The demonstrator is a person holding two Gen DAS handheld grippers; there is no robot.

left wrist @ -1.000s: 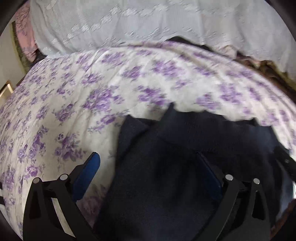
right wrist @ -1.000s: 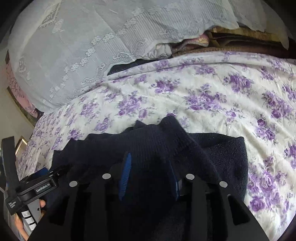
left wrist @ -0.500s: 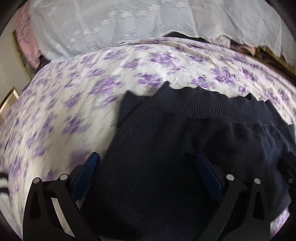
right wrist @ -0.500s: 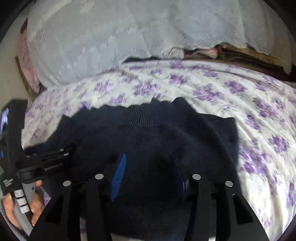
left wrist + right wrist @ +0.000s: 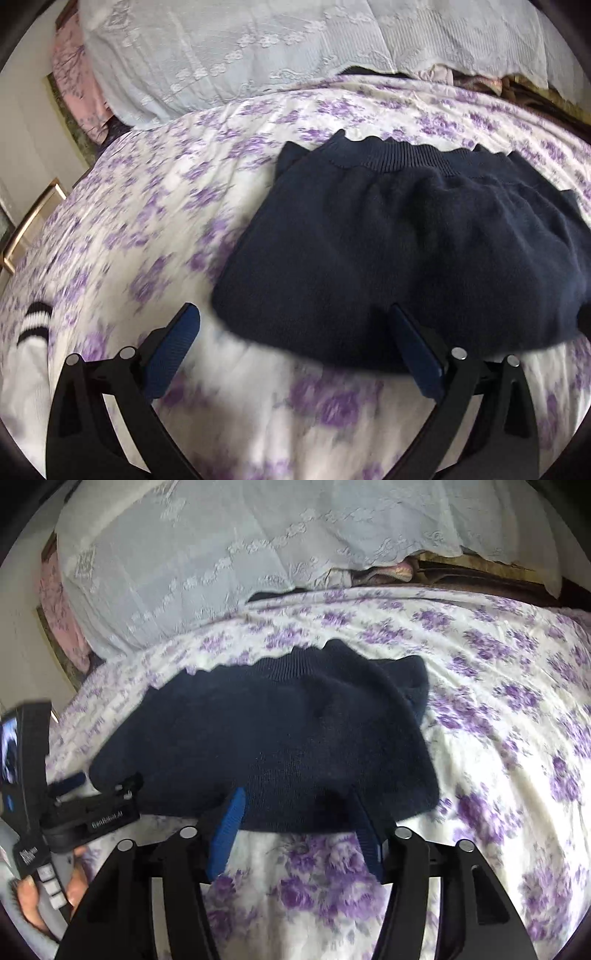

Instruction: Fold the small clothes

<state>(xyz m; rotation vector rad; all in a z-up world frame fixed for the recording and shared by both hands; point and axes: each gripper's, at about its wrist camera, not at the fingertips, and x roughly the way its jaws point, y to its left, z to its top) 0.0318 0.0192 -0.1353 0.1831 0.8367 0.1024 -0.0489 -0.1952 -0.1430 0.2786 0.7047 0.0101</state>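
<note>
- Right, the dark navy knitted garment [image 5: 406,240] lies folded into a compact block on the bedspread printed with purple flowers [image 5: 147,221], its ribbed hem on the far edge.
- I judge this fold about done: the near edge looks doubled over and the shape is roughly squared, though a corner sticks out on the far right in the right wrist view.
- What is left, as I read it, is perhaps a tidying press or another fold, and then the white sock with black stripes [image 5: 31,332] at the left edge, which appears unfolded.
- My left gripper [image 5: 291,347] has its jaws spread wide with nothing clamped; the garment's near edge sits just beyond, with the right pad over its near corner.
- My right gripper [image 5: 299,830] is opening its jaws; the garment's near edge lies just ahead of and between the blue pads [image 5: 229,823], which no longer seem to pinch it.
- A lacy white cover [image 5: 221,554] sits well behind the garment.
</note>
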